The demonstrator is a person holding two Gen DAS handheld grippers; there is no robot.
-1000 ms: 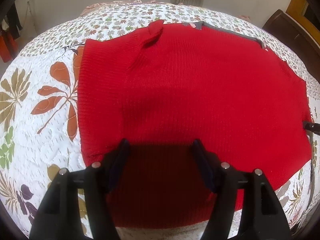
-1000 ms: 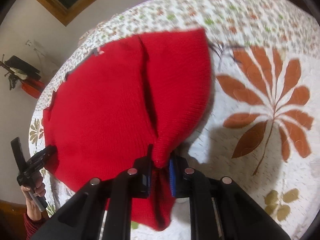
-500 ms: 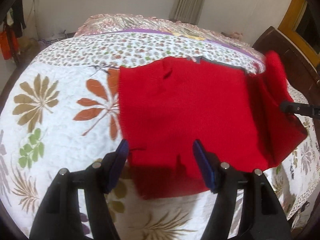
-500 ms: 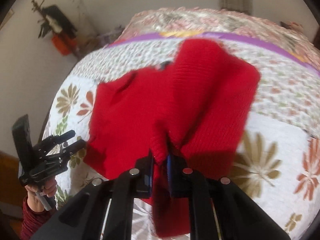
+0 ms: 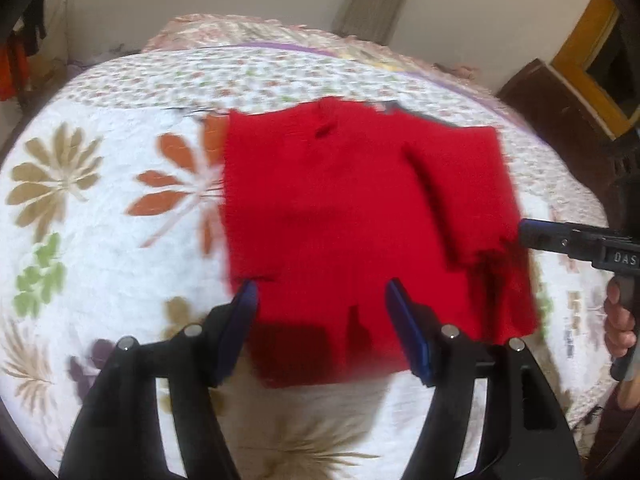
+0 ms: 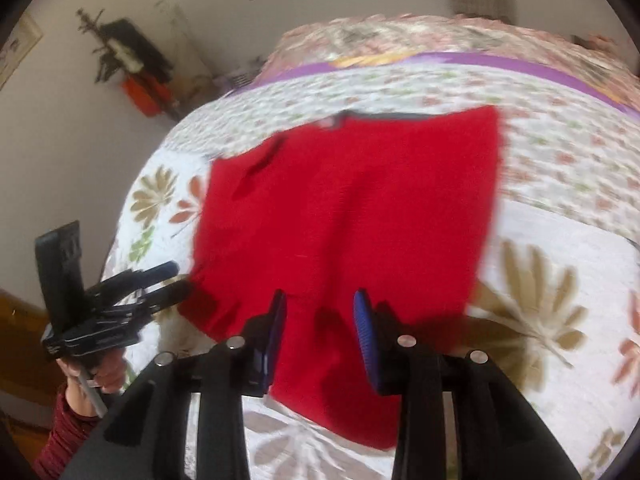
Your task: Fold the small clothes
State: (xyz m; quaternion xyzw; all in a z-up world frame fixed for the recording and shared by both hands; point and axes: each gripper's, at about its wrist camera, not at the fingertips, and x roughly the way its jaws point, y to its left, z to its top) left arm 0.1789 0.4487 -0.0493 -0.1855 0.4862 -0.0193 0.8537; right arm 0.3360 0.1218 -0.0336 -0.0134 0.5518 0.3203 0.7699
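Observation:
A red knit garment [image 5: 340,208] lies flat on the floral quilt [image 5: 100,208], its right side folded over onto the body. My left gripper [image 5: 320,300] hovers open above the garment's near edge, nothing between its blue pads. In the right wrist view the same garment [image 6: 348,208] spreads out ahead of my right gripper [image 6: 320,308], which stands open above its near hem and holds nothing. The right gripper's tip [image 5: 536,234] also shows at the garment's right edge in the left wrist view. The left gripper [image 6: 160,284] appears at the garment's left corner in the right wrist view.
The quilt [image 6: 560,264] covers a bed with pillows [image 5: 248,32] at the far end. Dark wooden furniture [image 5: 552,108] stands at the right. A person's hand [image 5: 618,320] grips the right handle. Both views are motion-blurred.
The right gripper carried the garment's right side over onto the body, then opened and let it go. Both grippers have drawn back from the cloth.

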